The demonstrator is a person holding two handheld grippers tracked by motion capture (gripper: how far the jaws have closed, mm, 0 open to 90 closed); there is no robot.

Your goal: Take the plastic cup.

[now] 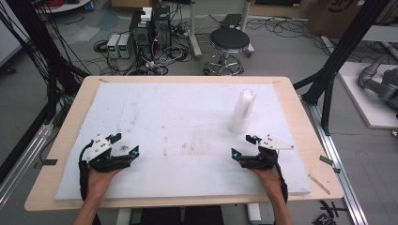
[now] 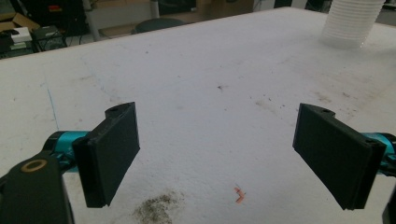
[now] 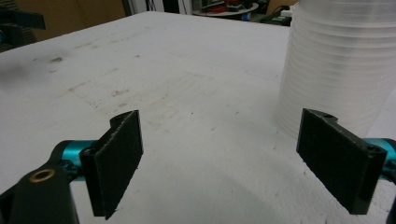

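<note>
Here, two grippers sit low in the frame: the left gripper (image 1: 126, 145) and right gripper (image 1: 243, 146), both with jaws wide, empty. One stack of clear cups (image 1: 242, 111) stands right of centre on the white board (image 1: 178, 122).

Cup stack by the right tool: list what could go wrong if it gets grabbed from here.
1. The stack of clear cups is tall and stands upright on the white foam board; a sideways nudge from the right tool could well topple it.
2. The cups look thin and nested, so a squeeze may crush them or lift just a few.
3. The left tool sits far off, open, and cannot steady the stack quickly.
</note>
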